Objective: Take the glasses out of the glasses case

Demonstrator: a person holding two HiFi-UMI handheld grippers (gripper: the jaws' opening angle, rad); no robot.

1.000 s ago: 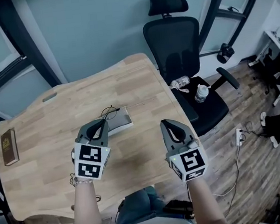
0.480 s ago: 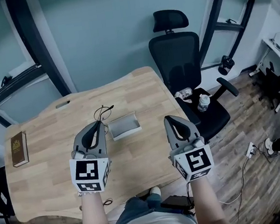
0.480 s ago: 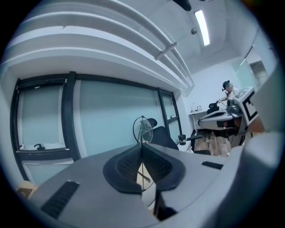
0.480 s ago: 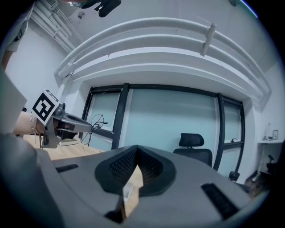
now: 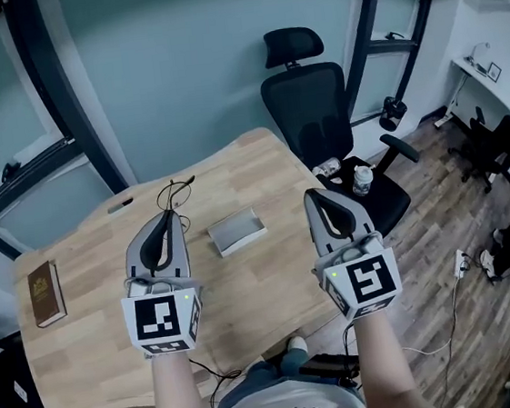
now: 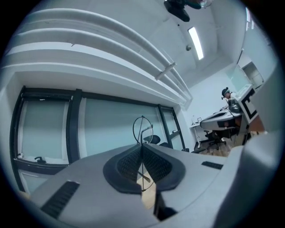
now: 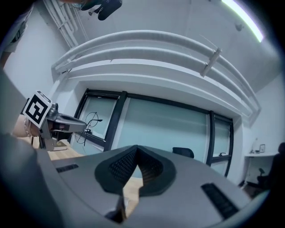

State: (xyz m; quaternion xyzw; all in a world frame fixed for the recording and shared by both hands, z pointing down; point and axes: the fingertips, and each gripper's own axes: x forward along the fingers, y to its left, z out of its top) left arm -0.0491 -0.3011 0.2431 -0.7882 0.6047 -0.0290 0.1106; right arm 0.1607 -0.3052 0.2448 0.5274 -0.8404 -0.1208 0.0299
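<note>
The thin black wire-frame glasses [image 5: 173, 194] hang in the air above the wooden table [image 5: 88, 263], pinched at the tip of my left gripper [image 5: 172, 213], which is shut on them. In the left gripper view the round lens rim of the glasses [image 6: 142, 128] sticks up from the closed left gripper [image 6: 141, 145]. The grey glasses case [image 5: 236, 232] lies open on the table between the two grippers, apart from both. My right gripper [image 5: 320, 193] is held level to the right of the case, shut with nothing in it. From the right gripper [image 7: 136, 149] I see the left gripper [image 7: 67, 123] with the glasses [image 7: 91, 122].
A brown book [image 5: 46, 293] lies near the table's left edge. A black office chair [image 5: 316, 109] stands past the table's right corner, with a bottle [image 5: 360, 177] on its seat. Cables run over the wooden floor at the right.
Both grippers have risen and levelled out. The left one has carried the glasses up and away from the case, which stays on the table.
</note>
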